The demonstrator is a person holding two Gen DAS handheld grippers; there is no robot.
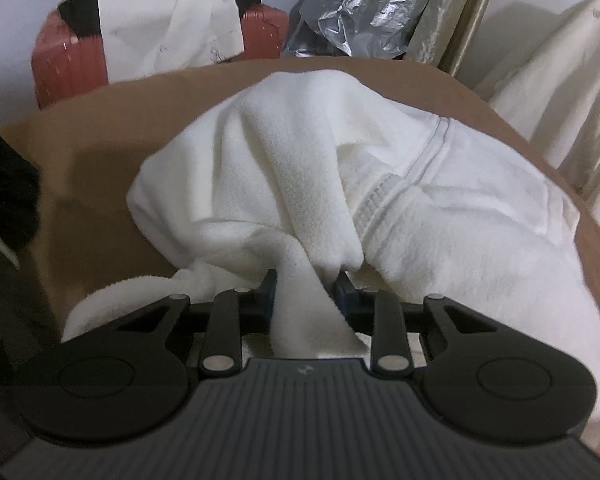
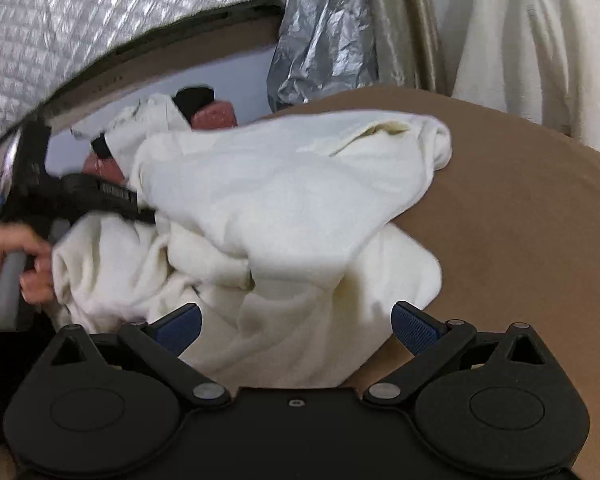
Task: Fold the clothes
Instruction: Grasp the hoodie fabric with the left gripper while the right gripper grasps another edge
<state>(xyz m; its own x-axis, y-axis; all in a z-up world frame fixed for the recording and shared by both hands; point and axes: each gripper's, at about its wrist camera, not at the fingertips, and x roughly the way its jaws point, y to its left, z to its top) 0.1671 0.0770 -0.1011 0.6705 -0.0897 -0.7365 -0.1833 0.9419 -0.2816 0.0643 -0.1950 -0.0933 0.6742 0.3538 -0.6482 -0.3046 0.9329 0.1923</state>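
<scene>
- Jaws of the left gripper [image 1: 306, 280] are drawn close together and clamped on a bunched fold of the white fleece garment [image 1: 340, 184]; the fabric spills out between the blue pads toward six o'clock, over the gripper's body.
- Jaws of the right gripper [image 2: 296, 322] stand wide apart, the blue pads [image 2: 414, 326] to either side of the garment's near edge and not pressing on it.
- In the left wrist view the garment lies heaped on a brown surface [image 1: 100, 152], filling the middle of the picture, with a ribbed cuff or hem [image 1: 374, 200] and a stitched seam running up toward one o'clock.
- In the right wrist view the same garment lies crumpled across the centre, and the left gripper shows at nine o'clock, gripped by a person's hand [image 2: 4, 264] on a grey handle.
- Beyond the brown surface, at eleven o'clock in the left wrist view, a red suitcase [image 1: 72, 64] stands with pale and black cloth draped on top.
- Crinkled silver foil sheeting [image 1: 364, 12] sits at twelve to one o'clock.
- Cream cloth [image 1: 560, 92] hangs at two o'clock, just beside the edge of the brown surface.
</scene>
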